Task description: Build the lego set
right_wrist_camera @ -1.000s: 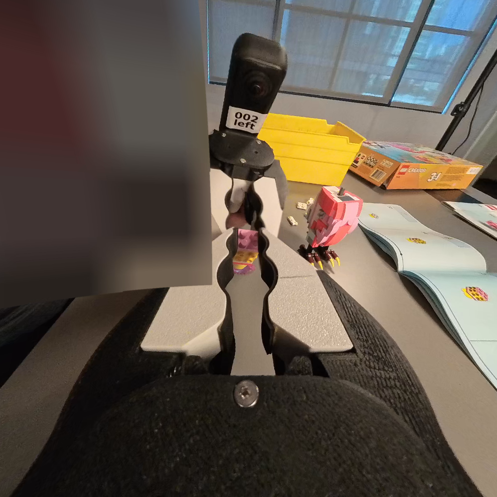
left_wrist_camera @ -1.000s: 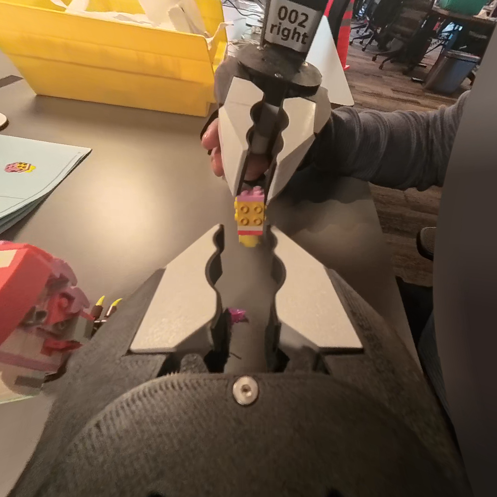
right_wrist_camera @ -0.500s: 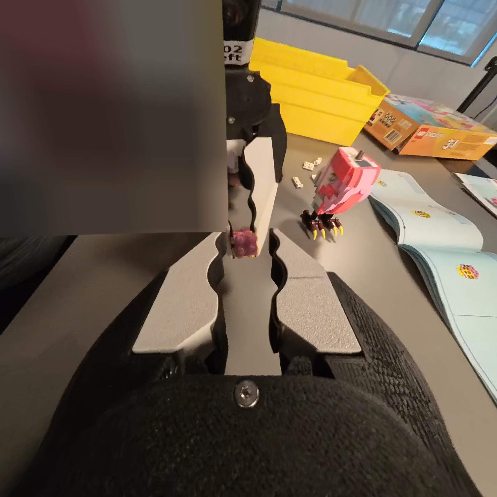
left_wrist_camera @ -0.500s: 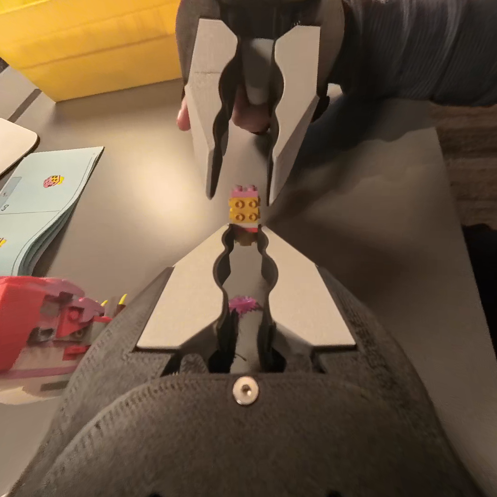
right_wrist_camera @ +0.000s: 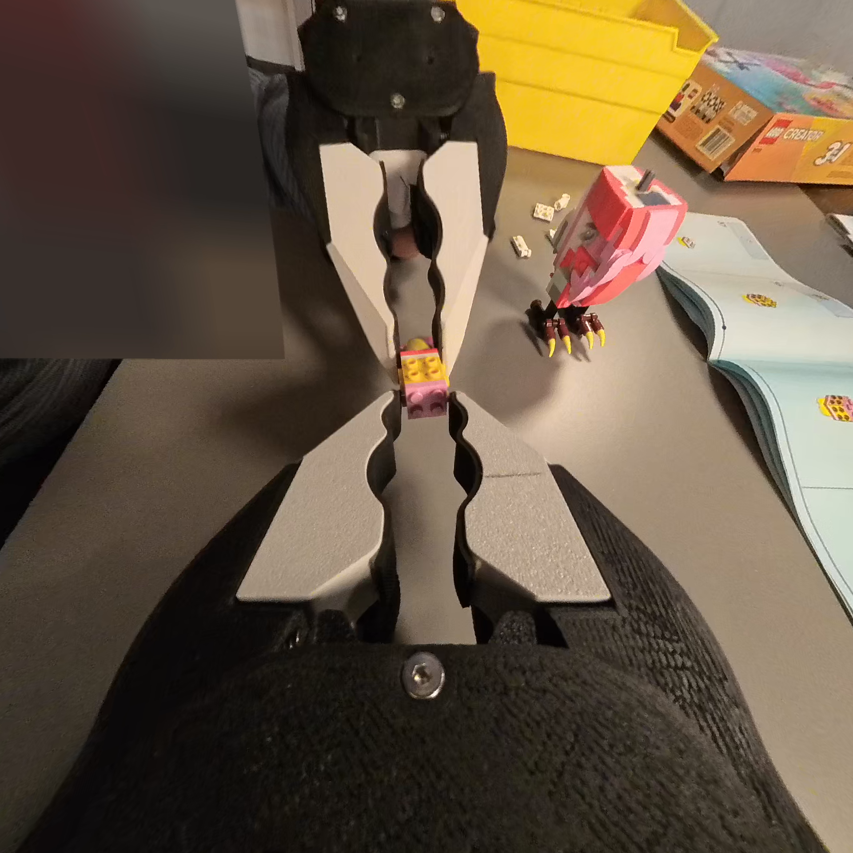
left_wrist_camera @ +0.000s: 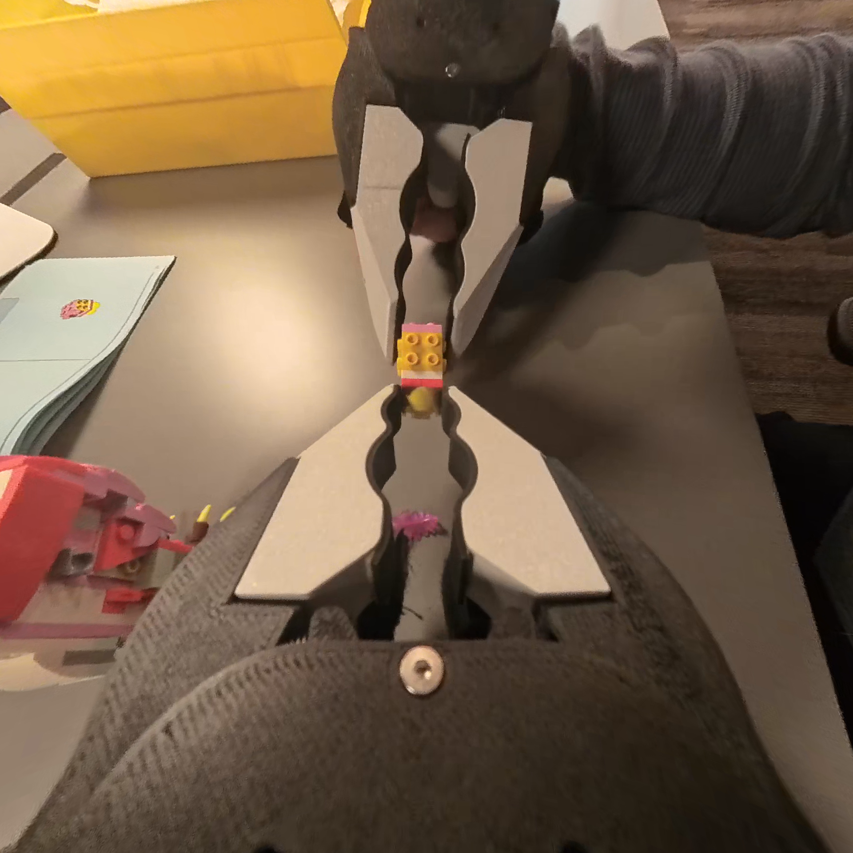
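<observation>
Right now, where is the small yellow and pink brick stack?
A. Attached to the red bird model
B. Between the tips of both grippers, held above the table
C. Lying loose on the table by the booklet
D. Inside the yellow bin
B: the brick stack sits between the left gripper tips and the right gripper tips, each gripping one end.

Two grippers (left_wrist_camera: 420, 392) (right_wrist_camera: 423, 399), one brick stack (left_wrist_camera: 421, 353), one yellow bin (right_wrist_camera: 586, 78), one brick bird (right_wrist_camera: 614, 249)

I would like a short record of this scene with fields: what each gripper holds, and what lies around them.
left gripper: shut on the red-and-yellow end of the small brick stack
right gripper: shut on the stack's pink end
surface: grey table
near: red-pink brick bird with yellow claws, open instruction booklet
behind: yellow bin, toy box
</observation>
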{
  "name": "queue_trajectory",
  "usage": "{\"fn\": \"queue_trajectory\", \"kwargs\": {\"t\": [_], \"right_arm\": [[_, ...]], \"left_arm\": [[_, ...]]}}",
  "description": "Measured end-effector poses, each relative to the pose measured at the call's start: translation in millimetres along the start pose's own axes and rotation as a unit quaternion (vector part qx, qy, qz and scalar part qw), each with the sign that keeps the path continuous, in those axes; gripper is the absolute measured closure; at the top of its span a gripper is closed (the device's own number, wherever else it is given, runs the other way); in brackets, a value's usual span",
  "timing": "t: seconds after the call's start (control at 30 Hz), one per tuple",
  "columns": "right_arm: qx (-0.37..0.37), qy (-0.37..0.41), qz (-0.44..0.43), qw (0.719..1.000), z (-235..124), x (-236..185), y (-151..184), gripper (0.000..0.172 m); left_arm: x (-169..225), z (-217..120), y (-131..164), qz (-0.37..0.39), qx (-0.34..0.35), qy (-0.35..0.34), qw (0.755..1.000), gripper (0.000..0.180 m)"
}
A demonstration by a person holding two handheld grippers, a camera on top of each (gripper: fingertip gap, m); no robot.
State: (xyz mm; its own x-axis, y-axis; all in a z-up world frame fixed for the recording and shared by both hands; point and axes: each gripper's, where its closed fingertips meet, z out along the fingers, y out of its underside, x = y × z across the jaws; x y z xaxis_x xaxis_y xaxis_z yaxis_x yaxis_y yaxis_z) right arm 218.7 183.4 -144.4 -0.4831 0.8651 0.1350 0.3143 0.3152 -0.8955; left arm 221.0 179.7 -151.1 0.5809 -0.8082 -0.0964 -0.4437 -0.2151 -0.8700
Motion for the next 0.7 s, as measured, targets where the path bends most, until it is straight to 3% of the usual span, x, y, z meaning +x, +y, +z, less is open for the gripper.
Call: {"fn": "queue_trajectory", "kwargs": {"t": [0.13,0.23,0.43,0.7], "right_arm": [[-0.031,0.012,0.018,0.999,0,6,11,0.151],[-0.015,0.033,0.036,0.999,-5,16,9,0.145],[0.112,0.086,0.066,0.988,-25,41,-21,0.144],[0.252,0.185,0.108,0.944,-57,77,-42,0.147]], "left_arm": [[-5,3,10,-0.012,-0.032,-0.008,0.999,0.165],[-9,4,18,-0.011,-0.057,-0.021,0.998,0.165],[-10,6,26,-0.025,-0.082,-0.021,0.996,0.165],[-14,8,34,-0.059,-0.104,-0.02,0.993,0.164]]}}
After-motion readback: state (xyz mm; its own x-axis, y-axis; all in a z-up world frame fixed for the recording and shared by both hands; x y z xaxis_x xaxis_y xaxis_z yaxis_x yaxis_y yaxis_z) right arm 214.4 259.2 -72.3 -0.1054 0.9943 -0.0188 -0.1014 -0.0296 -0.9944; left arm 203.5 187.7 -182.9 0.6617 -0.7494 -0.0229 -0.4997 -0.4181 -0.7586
